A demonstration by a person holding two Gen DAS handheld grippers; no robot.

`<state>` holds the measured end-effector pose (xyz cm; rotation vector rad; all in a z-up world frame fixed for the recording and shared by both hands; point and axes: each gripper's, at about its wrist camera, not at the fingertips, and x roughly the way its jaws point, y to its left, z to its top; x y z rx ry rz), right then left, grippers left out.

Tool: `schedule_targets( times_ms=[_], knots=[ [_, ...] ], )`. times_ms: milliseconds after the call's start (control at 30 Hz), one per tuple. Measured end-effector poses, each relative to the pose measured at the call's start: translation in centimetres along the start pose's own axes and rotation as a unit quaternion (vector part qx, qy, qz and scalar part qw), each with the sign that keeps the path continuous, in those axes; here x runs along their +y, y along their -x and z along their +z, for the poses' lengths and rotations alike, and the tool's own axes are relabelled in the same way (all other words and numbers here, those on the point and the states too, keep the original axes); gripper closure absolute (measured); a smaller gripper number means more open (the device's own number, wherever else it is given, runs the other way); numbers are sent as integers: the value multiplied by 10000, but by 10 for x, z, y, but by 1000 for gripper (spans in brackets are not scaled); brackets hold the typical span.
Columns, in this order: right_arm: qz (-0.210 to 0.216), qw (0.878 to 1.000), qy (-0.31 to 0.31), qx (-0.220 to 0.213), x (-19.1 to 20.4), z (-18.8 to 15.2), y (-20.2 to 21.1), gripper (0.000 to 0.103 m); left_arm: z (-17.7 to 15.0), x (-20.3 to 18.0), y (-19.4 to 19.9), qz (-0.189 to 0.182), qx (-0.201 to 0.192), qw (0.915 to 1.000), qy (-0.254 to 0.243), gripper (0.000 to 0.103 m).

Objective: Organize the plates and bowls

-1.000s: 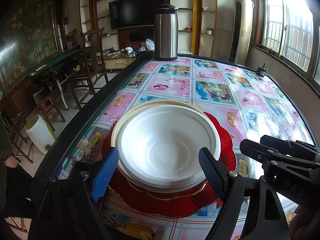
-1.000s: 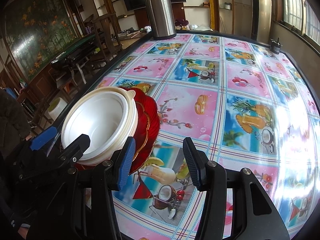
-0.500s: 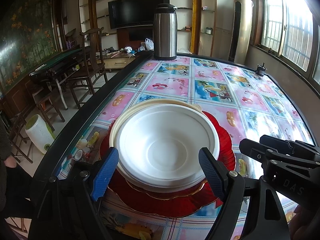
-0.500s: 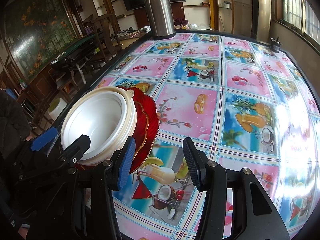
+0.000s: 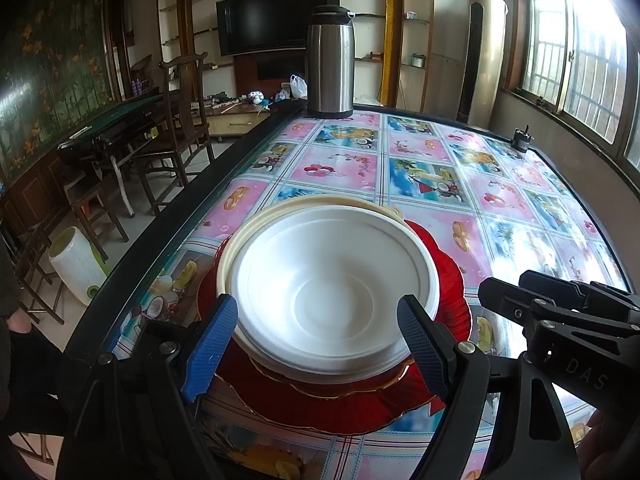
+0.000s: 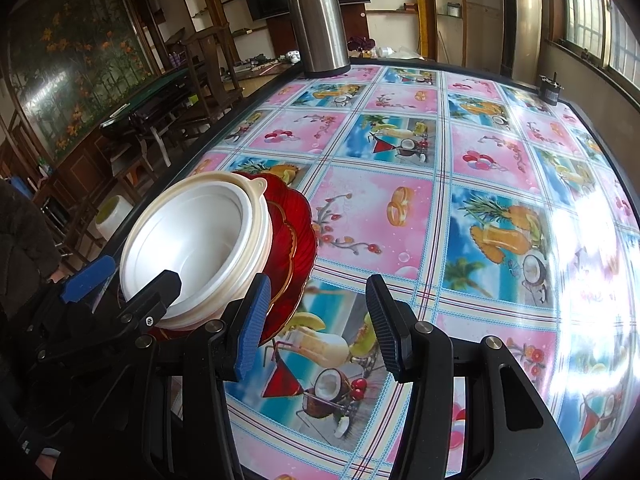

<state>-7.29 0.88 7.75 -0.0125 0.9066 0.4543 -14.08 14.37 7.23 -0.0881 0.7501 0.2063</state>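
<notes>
**Left wrist view: stack looks done**

Left wrist view has the white bowl nested in a cream bowl on red plates, near the table's left edge. Left gripper sits wide around the bowl's near rim, pads not touching. Right gripper is half open, empty. Stacking seems finished; next I'd guess both just back off.

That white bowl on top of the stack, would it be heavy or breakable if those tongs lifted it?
The white bowl looks like thin matte foam, so probably very light. Its walls may flex or dent under a squeeze rather than shatter. Nested loosely in the cream bowl on the red plates, it would likely lift free easily.
</notes>
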Motion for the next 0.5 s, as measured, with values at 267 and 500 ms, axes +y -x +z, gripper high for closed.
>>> schedule_targets(
  times_ms=[267,500],
  knots=[
    [-8,10000,-8,7,0,-1,-2,53,1,1,-1,-17,-12,10000,-14,21],
    [15,10000,-32,-23,-1,-3,0,53,3,0,1,-27,-28,10000,-39,21]
  ],
)
